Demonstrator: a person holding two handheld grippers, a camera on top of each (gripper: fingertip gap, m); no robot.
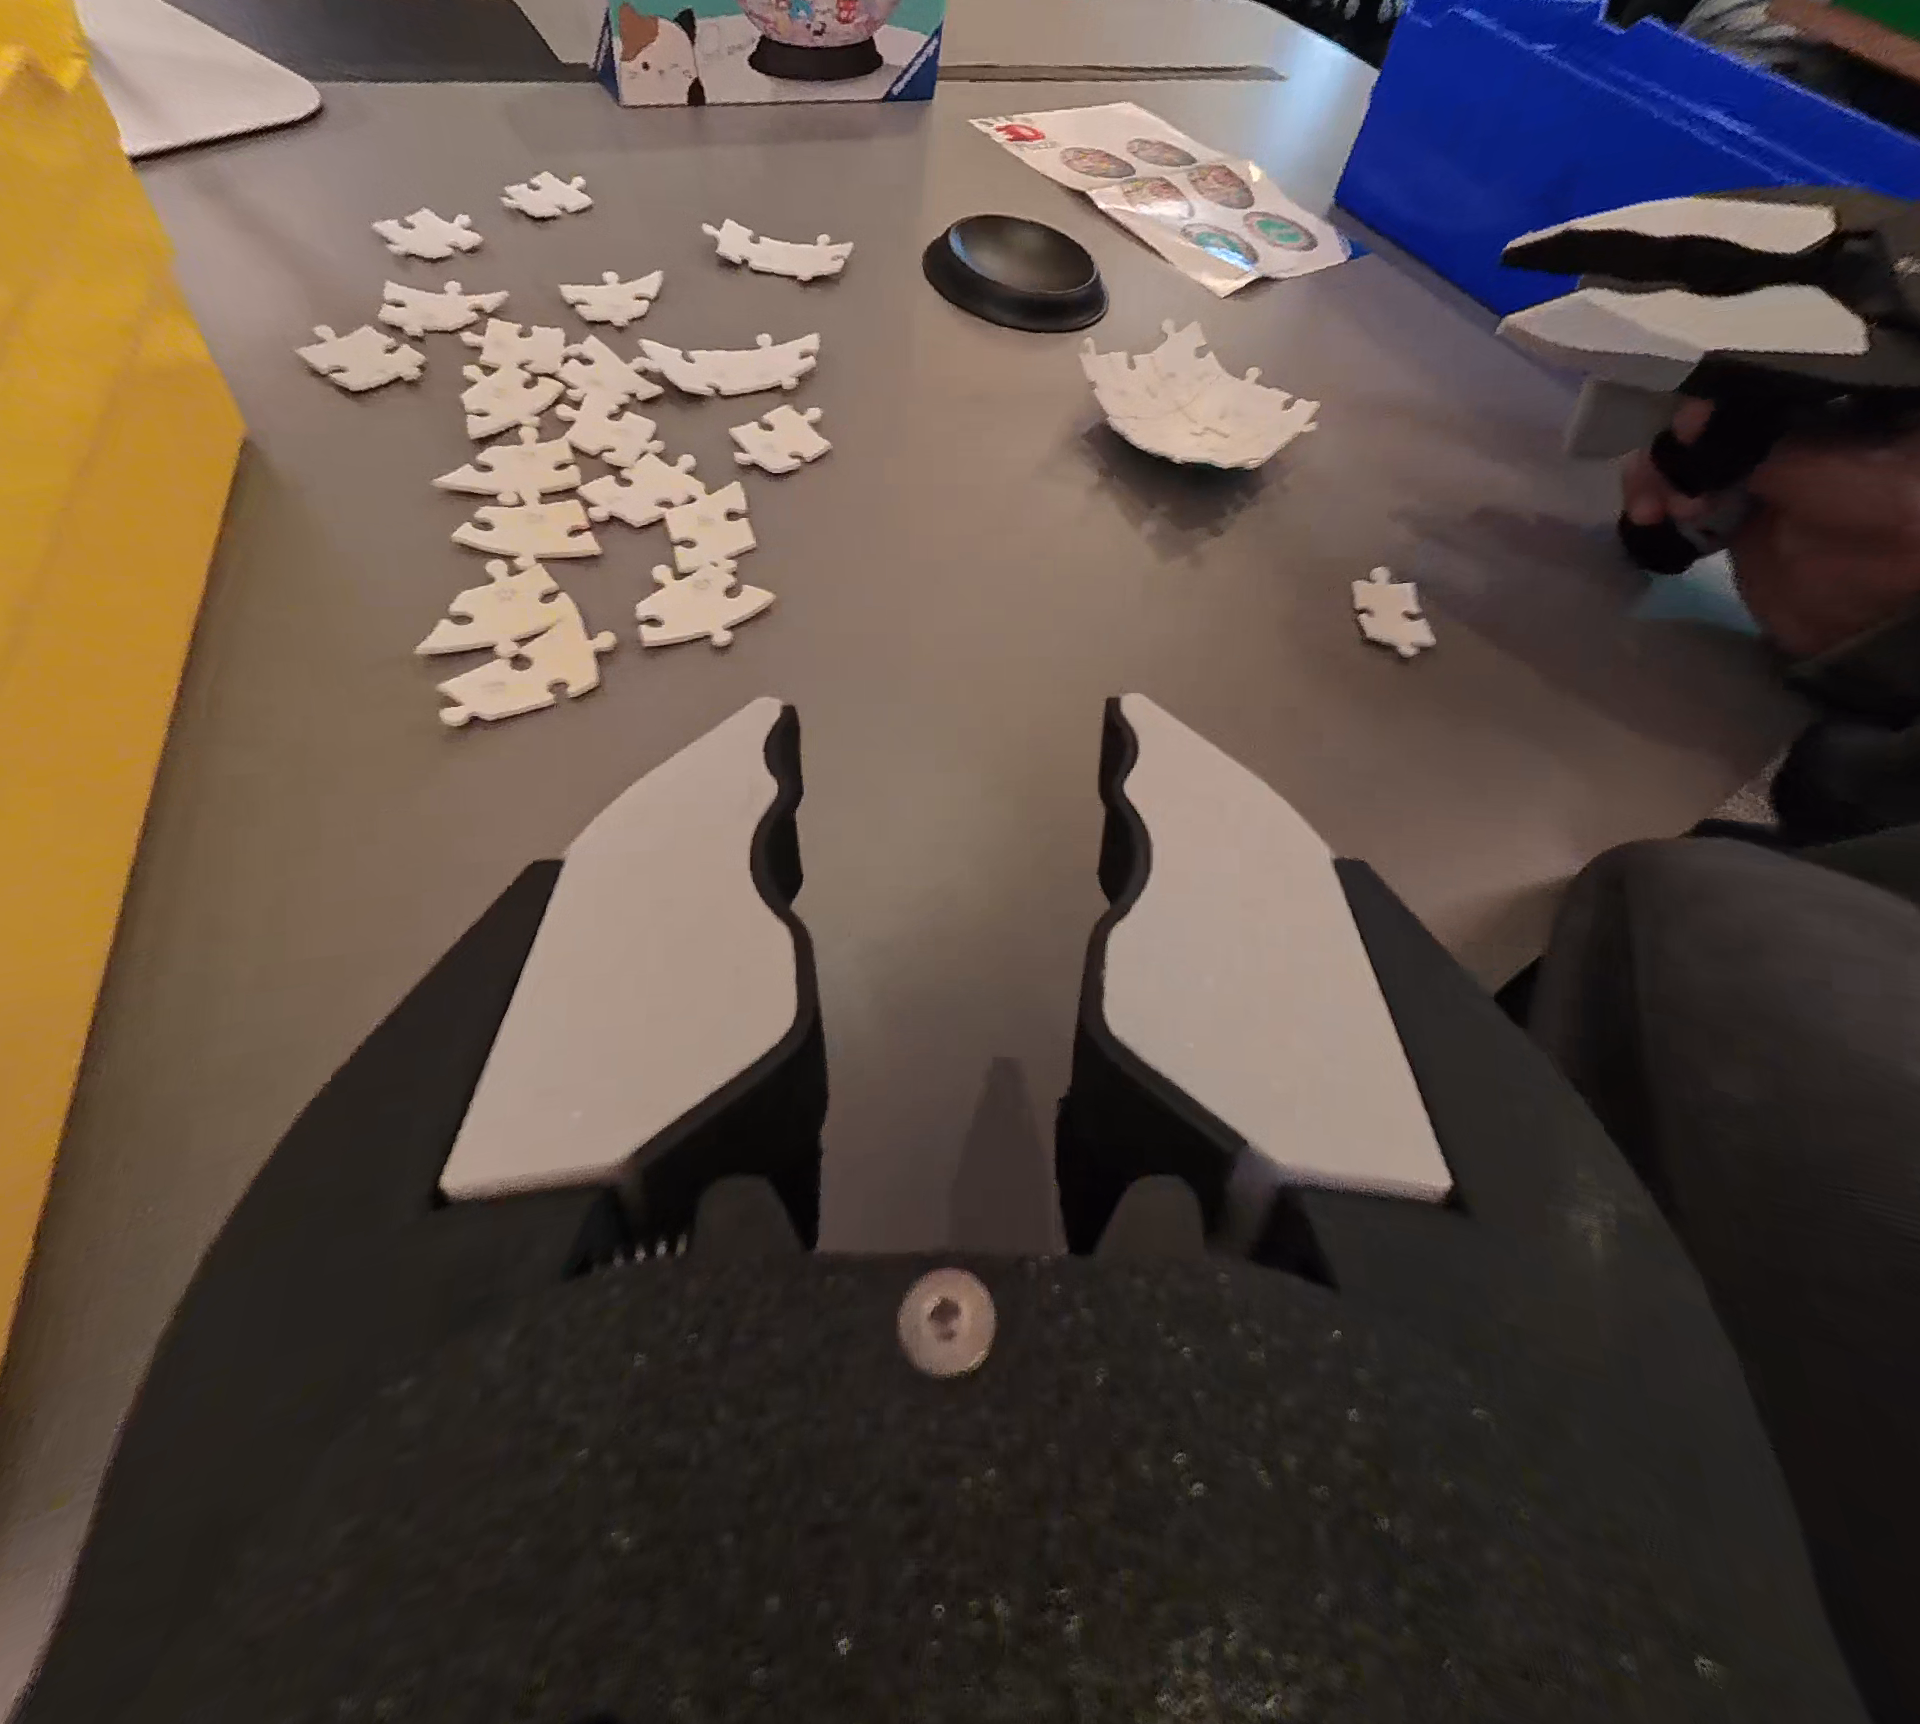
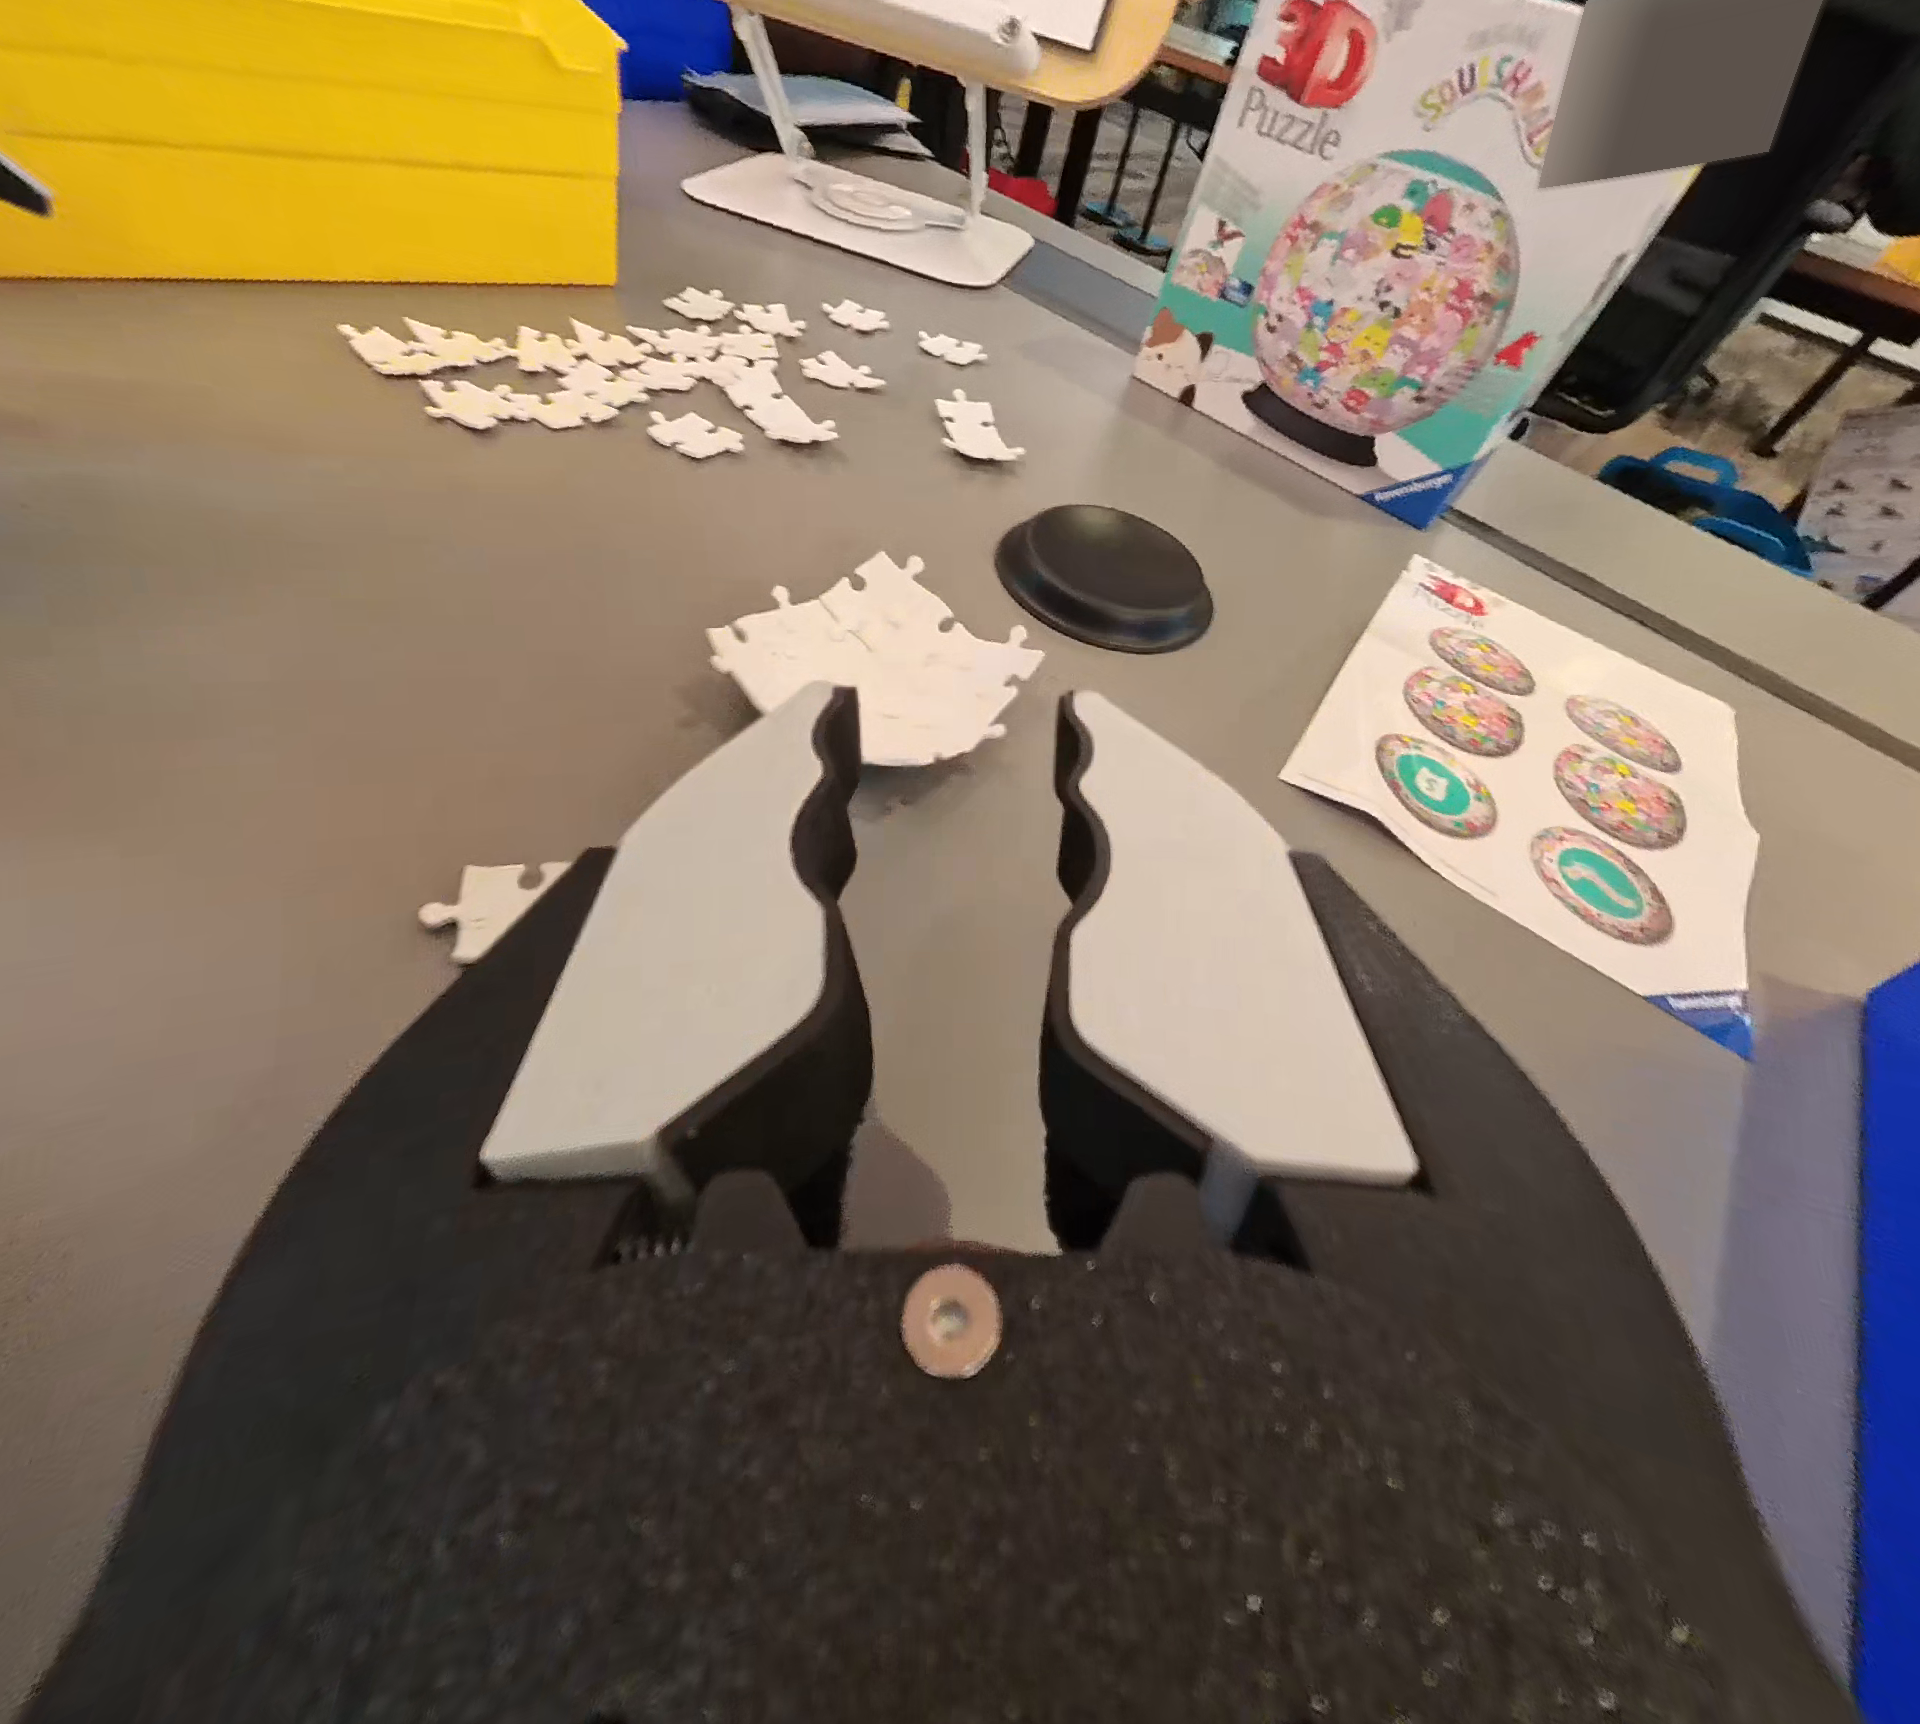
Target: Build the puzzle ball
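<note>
Both tongs stand spread and hold nothing. The left tongs (image 1: 951, 718) hover over bare grey counter (image 1: 935, 843), with the scattered loose puzzle pieces (image 1: 582, 448) lying white side up ahead and to their left, near a yellow bin (image 1: 94, 531). The right tongs (image 2: 954, 713) point at the partly built puzzle shell (image 2: 883, 666), a shallow white bowl of joined pieces resting on the counter; their left fingertip (image 2: 810, 708) overlaps its near edge in this view, though contact cannot be judged. Just beyond the shell sits the black round stand (image 2: 1101, 578). A single piece (image 2: 488, 905) lies beside the right tongs' left finger. The instruction sheet (image 2: 1538, 801) lies flat to the right, and the puzzle box (image 2: 1382, 240) stands upright farther back. A blue bin (image 1: 1579, 116) sits at the counter's right side.
</note>
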